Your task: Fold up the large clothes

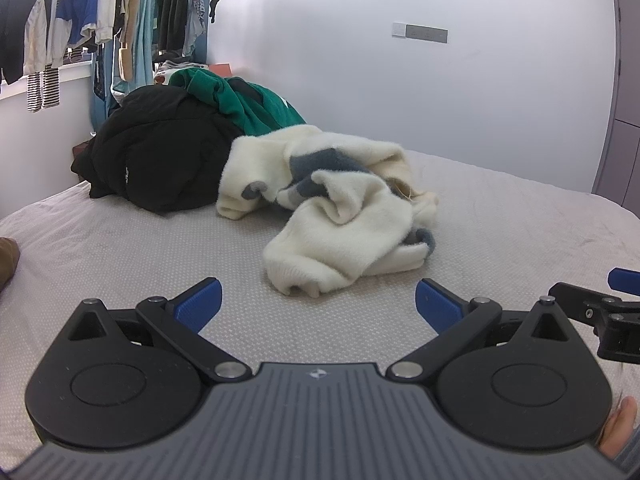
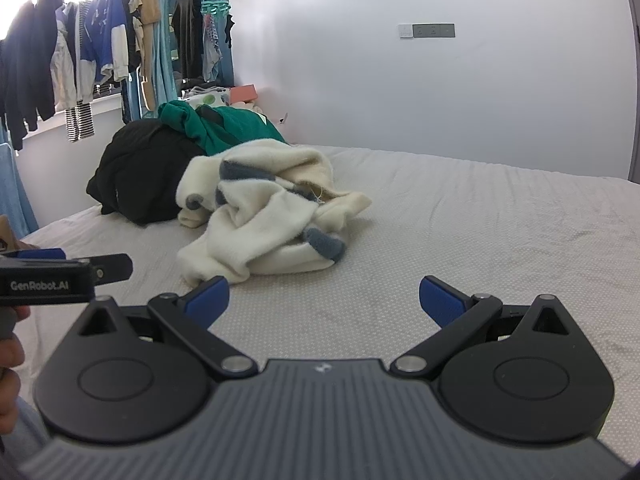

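Cream sweater [image 1: 340, 208] looks fuzzy, fleece-like knit with ribbed cuffs; bed sheet [image 1: 120, 248] is matt dotted cloth; gripper pads [image 1: 199, 305] are blue textured rubber.

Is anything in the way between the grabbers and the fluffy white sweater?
Nothing visible. Only bare bed sheet lies between the open left gripper, the open right gripper and the cream sweater. The black garment sits behind it.

a pale wall [image 2: 400, 92] with a switch panel [image 2: 426, 31] rises behind the grey bed [image 2: 480, 220].
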Demonstrator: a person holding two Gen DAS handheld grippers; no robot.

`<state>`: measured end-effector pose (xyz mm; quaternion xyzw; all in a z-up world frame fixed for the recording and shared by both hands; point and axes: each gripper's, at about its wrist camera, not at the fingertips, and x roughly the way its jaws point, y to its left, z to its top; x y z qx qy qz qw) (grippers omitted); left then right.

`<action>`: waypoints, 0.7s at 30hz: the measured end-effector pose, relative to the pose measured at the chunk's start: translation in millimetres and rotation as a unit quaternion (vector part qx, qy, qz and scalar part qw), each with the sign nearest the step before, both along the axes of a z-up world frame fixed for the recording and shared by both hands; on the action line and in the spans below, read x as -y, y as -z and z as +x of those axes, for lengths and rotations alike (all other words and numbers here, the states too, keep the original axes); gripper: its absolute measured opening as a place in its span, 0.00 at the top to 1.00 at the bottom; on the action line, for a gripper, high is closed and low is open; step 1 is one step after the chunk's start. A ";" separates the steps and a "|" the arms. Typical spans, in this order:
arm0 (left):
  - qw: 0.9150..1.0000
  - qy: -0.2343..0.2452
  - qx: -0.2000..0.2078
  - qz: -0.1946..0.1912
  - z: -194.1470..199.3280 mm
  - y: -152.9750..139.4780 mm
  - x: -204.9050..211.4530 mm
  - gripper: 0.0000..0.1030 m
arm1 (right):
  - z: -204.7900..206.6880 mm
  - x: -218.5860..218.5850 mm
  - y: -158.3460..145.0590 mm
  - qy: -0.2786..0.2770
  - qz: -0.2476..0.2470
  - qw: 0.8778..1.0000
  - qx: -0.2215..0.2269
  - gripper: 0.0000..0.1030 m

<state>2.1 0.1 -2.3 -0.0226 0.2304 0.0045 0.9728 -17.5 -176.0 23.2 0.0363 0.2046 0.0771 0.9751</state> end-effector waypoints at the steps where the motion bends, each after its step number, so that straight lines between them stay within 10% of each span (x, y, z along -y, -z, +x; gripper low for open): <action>1: 1.000 0.000 0.000 0.000 0.1 0.0 0.1 0.00 | -0.2 -0.1 -0.3 0.000 0.000 1.000 0.000 0.00; 21: 1.000 0.002 0.001 0.000 1.2 0.3 0.2 0.00 | -2.8 -0.8 0.6 0.000 -0.001 1.000 -0.002 0.00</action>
